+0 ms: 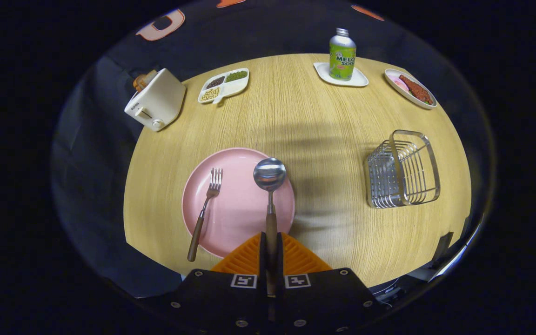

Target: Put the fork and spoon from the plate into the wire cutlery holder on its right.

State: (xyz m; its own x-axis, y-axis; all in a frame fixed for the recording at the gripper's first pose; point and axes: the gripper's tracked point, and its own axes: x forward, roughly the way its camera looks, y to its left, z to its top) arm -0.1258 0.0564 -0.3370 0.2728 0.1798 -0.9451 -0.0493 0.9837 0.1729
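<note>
My gripper (pixel 271 251) is shut on the wooden handle of the spoon (pixel 270 176), whose steel bowl sticks out ahead of the fingers, lifted over the right part of the pink plate (pixel 235 211). The fork (pixel 204 211), also with a wooden handle, lies on the plate's left side with its handle hanging over the near rim. The wire cutlery holder (pixel 403 170) stands on the wooden table to the right of the plate, well off to the right of my fingers, its open top tilted toward me.
Along the table's far side stand a white toaster (pixel 156 100), a divided dish of beans (pixel 224 85), a green bottle (pixel 342 55) on a small white tray, and an oval dish of food (pixel 411 88). Bare wood (pixel 324 139) lies between plate and holder.
</note>
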